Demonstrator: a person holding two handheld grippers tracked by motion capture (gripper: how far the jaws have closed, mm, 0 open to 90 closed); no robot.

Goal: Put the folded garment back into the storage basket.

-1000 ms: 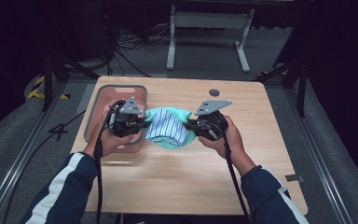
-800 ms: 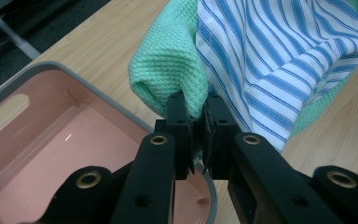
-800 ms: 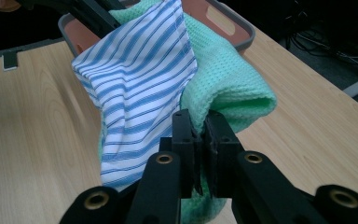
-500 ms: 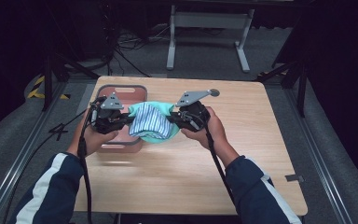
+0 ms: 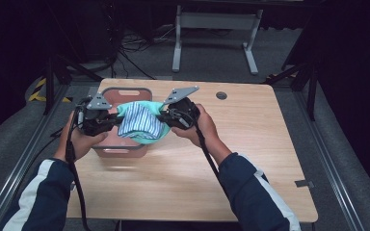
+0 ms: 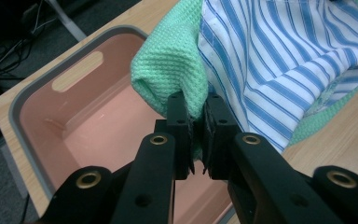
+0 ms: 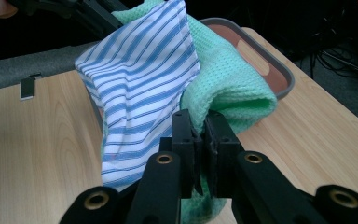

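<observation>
Two grippers, the left gripper [image 5: 107, 121] and the right gripper [image 5: 169, 115], are seen left of centre in the high view, each clenched on a green cloth [image 5: 144, 137] wrapped around a striped cloth [image 5: 139, 120], held over a pink bin [image 5: 125, 92] on the wooden table [image 5: 250, 144]. Beyond, grey floor and a metal stand [image 5: 214, 21] are seen at the upper centre.

A light wooden tabletop [image 5: 250, 159] has a round dark hole [image 5: 221, 95] near its far edge. Behind it, on grey carpeted floor [image 5: 212, 53], stands a grey metal stand [image 5: 215, 21]. Black cables [image 5: 125, 48] lie nearby, and yellow-black hazard tape [image 5: 41, 89] marks the floor at left.
</observation>
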